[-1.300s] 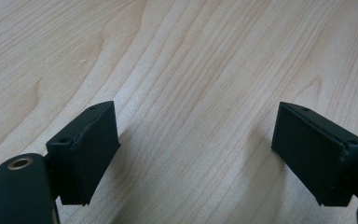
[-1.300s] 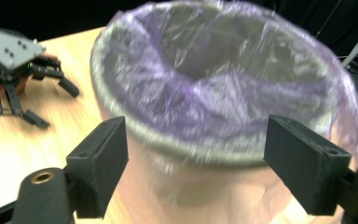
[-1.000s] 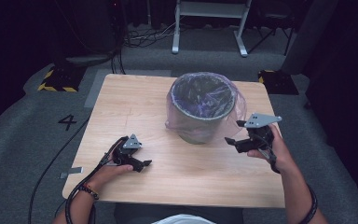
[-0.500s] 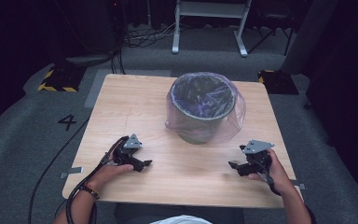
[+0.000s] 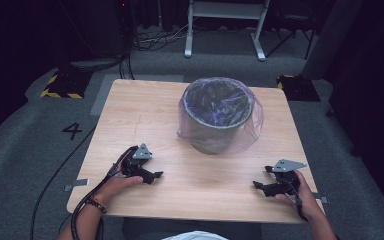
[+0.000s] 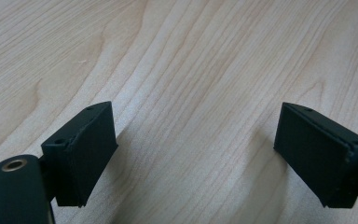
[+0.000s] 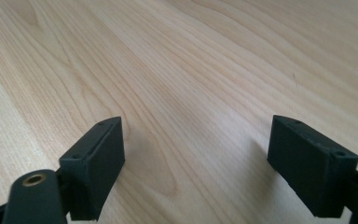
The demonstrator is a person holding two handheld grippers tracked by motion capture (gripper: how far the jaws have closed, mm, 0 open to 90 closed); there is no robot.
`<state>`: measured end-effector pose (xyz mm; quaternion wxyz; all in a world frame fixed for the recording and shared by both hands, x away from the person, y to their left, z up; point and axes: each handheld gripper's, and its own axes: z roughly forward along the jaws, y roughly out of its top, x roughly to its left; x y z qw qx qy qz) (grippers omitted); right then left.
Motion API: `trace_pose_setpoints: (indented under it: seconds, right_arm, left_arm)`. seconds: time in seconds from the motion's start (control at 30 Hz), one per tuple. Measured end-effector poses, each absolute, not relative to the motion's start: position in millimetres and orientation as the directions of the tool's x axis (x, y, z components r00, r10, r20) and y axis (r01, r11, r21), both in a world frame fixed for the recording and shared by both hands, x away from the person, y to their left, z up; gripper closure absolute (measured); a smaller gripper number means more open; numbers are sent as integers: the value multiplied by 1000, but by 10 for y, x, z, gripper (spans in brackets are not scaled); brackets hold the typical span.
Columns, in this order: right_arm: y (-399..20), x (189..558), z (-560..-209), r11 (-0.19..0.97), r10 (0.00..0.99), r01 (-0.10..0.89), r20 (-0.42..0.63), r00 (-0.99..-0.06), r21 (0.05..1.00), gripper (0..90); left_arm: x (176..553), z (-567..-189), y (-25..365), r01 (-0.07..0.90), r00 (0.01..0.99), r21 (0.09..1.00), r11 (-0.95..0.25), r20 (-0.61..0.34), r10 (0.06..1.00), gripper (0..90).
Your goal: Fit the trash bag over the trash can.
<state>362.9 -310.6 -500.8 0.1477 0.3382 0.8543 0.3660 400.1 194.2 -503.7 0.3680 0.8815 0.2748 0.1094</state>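
A waste bin (image 5: 219, 117) stands on the table (image 5: 140, 112), right of its middle and toward the far edge, with a plastic bag liner (image 5: 247, 131) inside it and draped over its rim down the outside. The left gripper (image 5: 147, 172) lies near the front edge, left of centre, jaws spread toward the right. The right gripper (image 5: 265, 186) sits by the front right corner, jaws spread toward the left. Both grippers are well apart from the bin and from each other, with bare tabletop between.

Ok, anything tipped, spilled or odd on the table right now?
Nothing stands out. The grey bin with its clear purplish liner stands upright on the wooden table. Left gripper and right gripper sit near the front edge, both open, holding nothing.
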Motion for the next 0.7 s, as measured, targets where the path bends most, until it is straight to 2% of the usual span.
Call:
trace_pose_setpoints:
  seconds: [0.07, 0.7]
  right_arm:
    - [-3162, 3608, -5032, 463, 703, 477, 18, -711, 747, 187]
    - [-3140, 3616, -5036, 471, 716, 481, -2, -698, 740, 156]
  left_arm:
    - [4001, -5037, 1942, 404, 825, 709, -578, -9, 565, 126]
    - [4009, -5035, 1942, 404, 825, 706, -582, -6, 564, 116]
